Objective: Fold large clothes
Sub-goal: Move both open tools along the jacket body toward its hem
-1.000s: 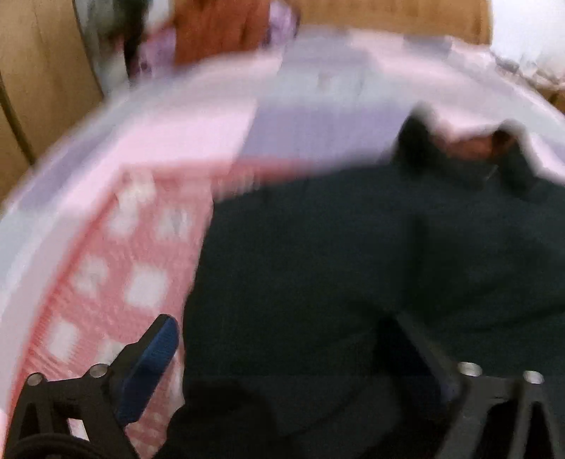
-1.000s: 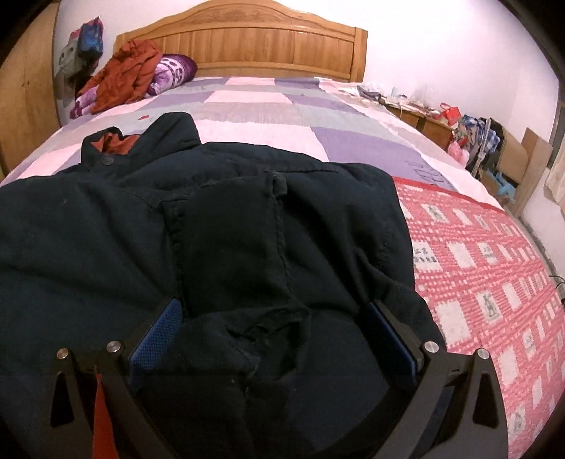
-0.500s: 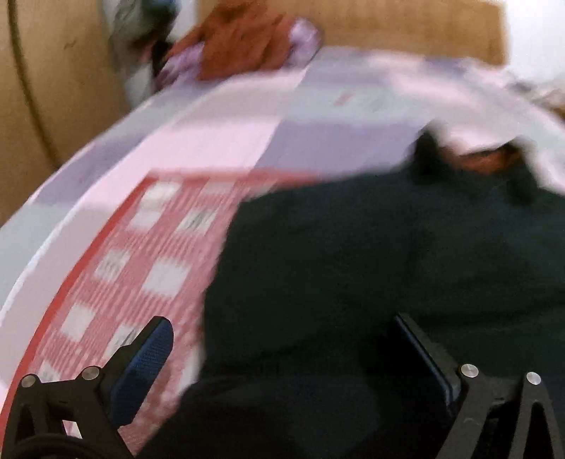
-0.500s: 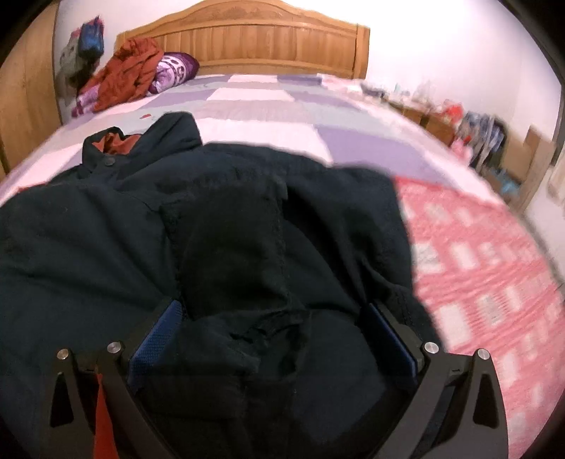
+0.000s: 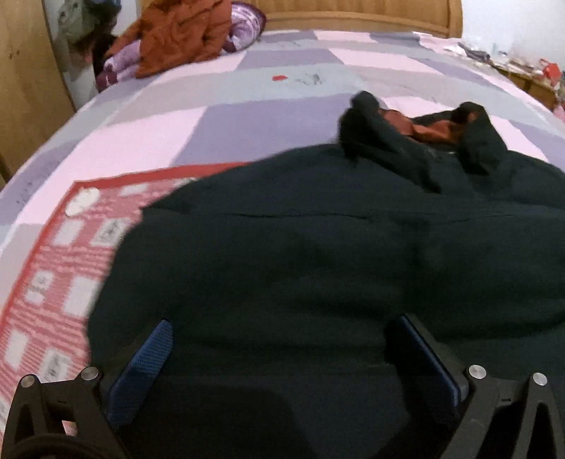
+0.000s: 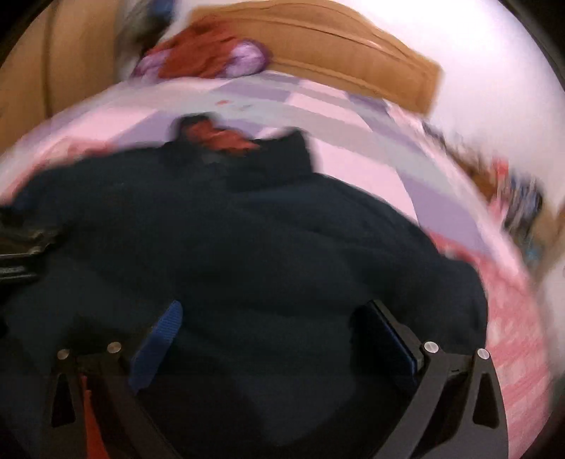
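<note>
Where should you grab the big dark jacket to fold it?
Probably the bottom hem of the dark jacket, coming from the near side. The hem lies nearest the open left gripper and right gripper; the collar points toward the headboard.

The right tongs (image 6: 272, 339) have swung left and tilted, bringing the jacket's (image 6: 247, 254) collar central.

The right wrist view is smeared throughout: the wooden headboard (image 6: 317, 53) and clutter at three o'clock (image 6: 519, 204) lose all detail. The dark navy padded jacket (image 5: 317, 254) runs off the left wrist view's six and three o'clock edges, hiding the bedding beneath. Printing on the red-and-white checked blanket (image 5: 53, 264) at nine o'clock is unreadable.
</note>
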### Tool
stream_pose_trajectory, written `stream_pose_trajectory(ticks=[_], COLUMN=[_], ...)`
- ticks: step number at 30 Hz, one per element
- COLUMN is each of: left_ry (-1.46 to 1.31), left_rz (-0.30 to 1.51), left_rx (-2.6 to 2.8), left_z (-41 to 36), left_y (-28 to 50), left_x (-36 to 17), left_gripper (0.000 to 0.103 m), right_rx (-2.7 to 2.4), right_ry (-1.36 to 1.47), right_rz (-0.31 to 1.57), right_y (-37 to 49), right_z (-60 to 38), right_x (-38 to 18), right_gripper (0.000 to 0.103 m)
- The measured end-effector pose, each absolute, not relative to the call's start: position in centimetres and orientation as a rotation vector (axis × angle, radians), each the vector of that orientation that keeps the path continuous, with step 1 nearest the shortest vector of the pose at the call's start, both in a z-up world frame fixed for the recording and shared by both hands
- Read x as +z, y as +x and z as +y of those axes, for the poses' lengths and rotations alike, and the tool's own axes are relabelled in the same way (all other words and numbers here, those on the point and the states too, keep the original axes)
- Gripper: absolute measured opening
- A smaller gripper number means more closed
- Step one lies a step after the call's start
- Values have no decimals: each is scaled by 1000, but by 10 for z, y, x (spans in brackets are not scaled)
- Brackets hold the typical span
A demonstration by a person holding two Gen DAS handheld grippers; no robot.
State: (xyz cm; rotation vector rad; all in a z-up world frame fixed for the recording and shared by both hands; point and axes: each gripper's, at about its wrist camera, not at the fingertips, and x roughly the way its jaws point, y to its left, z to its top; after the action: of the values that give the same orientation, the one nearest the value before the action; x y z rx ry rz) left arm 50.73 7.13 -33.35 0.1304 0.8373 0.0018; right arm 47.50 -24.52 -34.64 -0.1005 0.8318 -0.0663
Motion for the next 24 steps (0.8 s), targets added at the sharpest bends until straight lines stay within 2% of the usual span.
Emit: stream_pose_trajectory(ticks=[3, 5, 8, 18, 24], left_ry=[104, 88, 109, 106, 80], left_rz=[839, 847, 837, 848, 893], left_rx=[23, 28, 36, 6, 16], left_z=[91, 94, 88, 88, 96], left_y=[509, 510, 507, 508, 495], left_x=[-340, -344, -348, -357, -336], left_gripper=[103, 103, 103, 103, 103], right_rx=[-231, -205, -211, -175, -174], right_ry=[-158, 29, -35, 27, 42], right_rz=[815, 860, 854, 857, 905], right_y=[469, 465, 465, 463, 464], right_z=[-289, -332, -323, -331, -332], right_x=[-348, -358, -365, -380, -367], right_gripper=[102, 102, 103, 103, 103])
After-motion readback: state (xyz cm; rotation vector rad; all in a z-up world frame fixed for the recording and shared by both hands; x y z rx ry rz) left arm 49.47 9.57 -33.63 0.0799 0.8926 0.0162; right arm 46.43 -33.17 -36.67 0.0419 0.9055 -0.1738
